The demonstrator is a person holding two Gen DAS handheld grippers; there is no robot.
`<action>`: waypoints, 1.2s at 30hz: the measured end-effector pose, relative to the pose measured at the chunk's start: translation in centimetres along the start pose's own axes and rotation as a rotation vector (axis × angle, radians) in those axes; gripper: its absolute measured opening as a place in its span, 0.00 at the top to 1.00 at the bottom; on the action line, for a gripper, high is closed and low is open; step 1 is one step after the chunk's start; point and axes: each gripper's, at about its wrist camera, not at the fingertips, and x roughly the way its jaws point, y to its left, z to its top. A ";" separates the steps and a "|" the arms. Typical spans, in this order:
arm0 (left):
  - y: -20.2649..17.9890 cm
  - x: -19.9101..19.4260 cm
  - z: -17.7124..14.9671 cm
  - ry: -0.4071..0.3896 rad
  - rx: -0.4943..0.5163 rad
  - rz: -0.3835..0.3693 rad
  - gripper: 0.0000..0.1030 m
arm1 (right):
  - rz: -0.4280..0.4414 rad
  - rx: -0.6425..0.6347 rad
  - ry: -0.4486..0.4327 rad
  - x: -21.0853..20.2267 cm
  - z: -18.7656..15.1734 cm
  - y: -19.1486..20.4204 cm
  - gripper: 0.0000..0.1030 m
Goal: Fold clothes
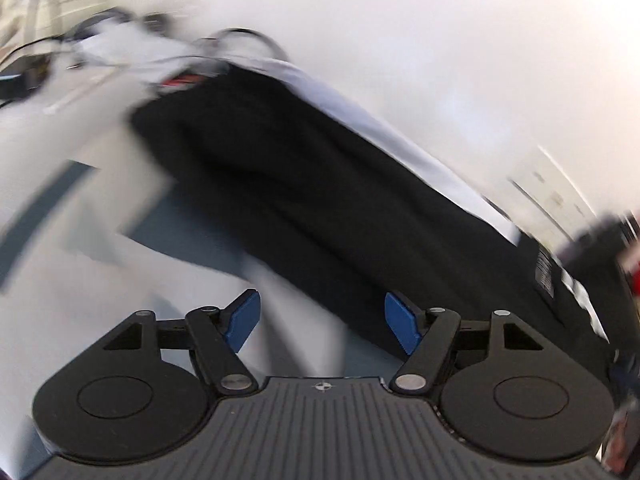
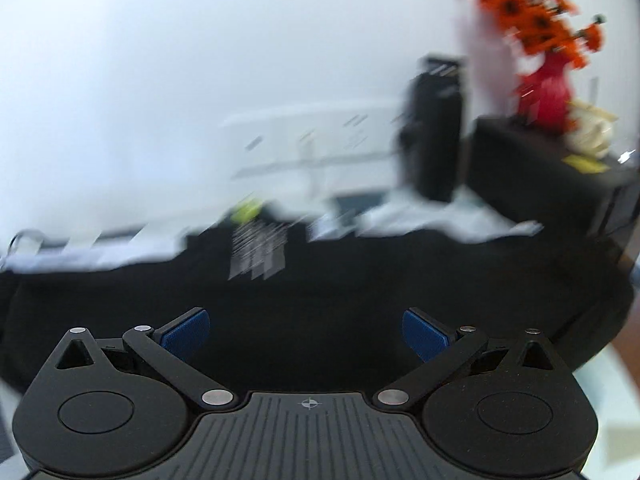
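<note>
A black garment (image 1: pixel 320 208) lies spread across a white-covered surface (image 1: pixel 360 120) in the left wrist view, running from upper left to lower right, with a printed label (image 1: pixel 546 274) near its right end. My left gripper (image 1: pixel 322 320) is open and empty, just short of the garment's near edge. In the right wrist view the same black garment (image 2: pixel 320 288) fills the lower half, with a white label (image 2: pixel 256 252) on it. My right gripper (image 2: pixel 306 334) is open and empty, over the black cloth. Both views are motion-blurred.
Cables and dark gear (image 1: pixel 120 24) lie at the far left end of the table. A black box (image 2: pixel 436 128), a black cabinet (image 2: pixel 552 184) with red and orange items (image 2: pixel 540 40), and a white wall stand behind the table.
</note>
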 end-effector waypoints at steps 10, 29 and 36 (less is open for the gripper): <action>7.8 1.3 9.2 0.002 0.013 -0.073 0.30 | 0.050 -0.017 0.125 2.5 -3.1 17.6 0.01; 8.6 6.4 12.1 0.113 -0.139 -0.093 0.52 | 0.075 0.015 0.141 5.5 -1.8 18.8 0.01; 8.5 9.6 12.6 0.100 -0.205 -0.097 0.61 | 0.069 0.034 0.138 4.3 -2.4 15.3 0.01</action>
